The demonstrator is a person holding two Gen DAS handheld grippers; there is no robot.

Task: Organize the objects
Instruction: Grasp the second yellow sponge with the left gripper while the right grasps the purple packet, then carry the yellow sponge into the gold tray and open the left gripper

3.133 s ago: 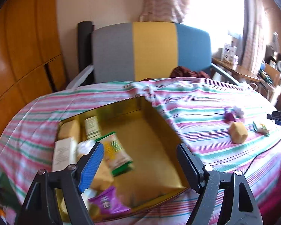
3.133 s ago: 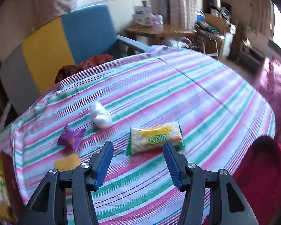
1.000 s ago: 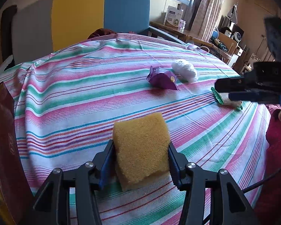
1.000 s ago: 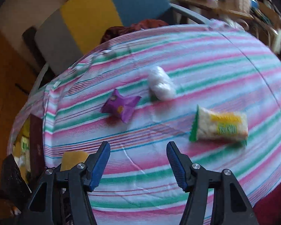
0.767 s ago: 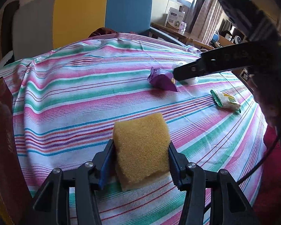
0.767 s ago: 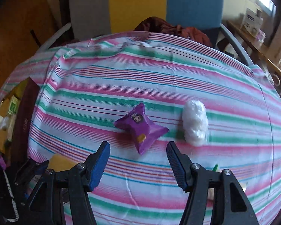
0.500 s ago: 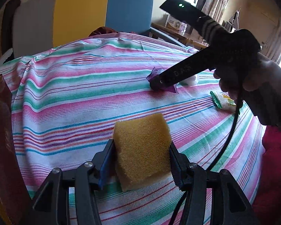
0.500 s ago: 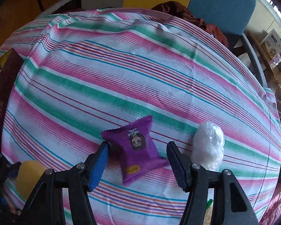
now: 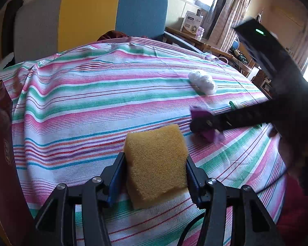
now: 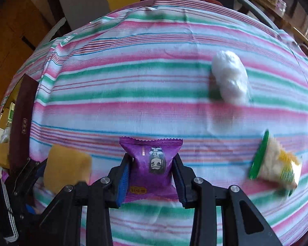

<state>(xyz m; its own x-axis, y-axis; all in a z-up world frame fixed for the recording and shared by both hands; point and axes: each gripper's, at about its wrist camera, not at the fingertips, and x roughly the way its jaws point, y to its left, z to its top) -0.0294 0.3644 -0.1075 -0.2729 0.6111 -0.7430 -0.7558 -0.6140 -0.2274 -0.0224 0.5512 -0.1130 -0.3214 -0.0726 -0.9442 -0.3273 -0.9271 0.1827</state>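
Observation:
My left gripper [image 9: 155, 176] is shut on a yellow sponge [image 9: 156, 160], held just above the striped tablecloth [image 9: 92, 106]. In the right wrist view my right gripper [image 10: 152, 164] points steeply down at the cloth. Its jaws are closing, and the blue pads pinch the waist of a purple snack packet [image 10: 152, 155]. From the left wrist view that gripper [image 9: 205, 124] reaches in from the right, blurred, covering most of the purple packet [image 9: 200, 112]. The sponge [image 10: 67, 164] shows at the lower left of the right wrist view.
A white wrapped bundle [image 10: 230, 78] and a green-and-yellow snack bag [image 10: 277, 164] lie on the cloth to the right. A dark red box wall [image 9: 0, 133] stands at the left edge, with goods inside. A grey, yellow and blue chair [image 9: 92, 14] stands behind the table.
My right gripper swung left from the green-and-yellow bag to the purple packet, dropped onto it and closed from wide open onto its sides. The left gripper kept still with the sponge.

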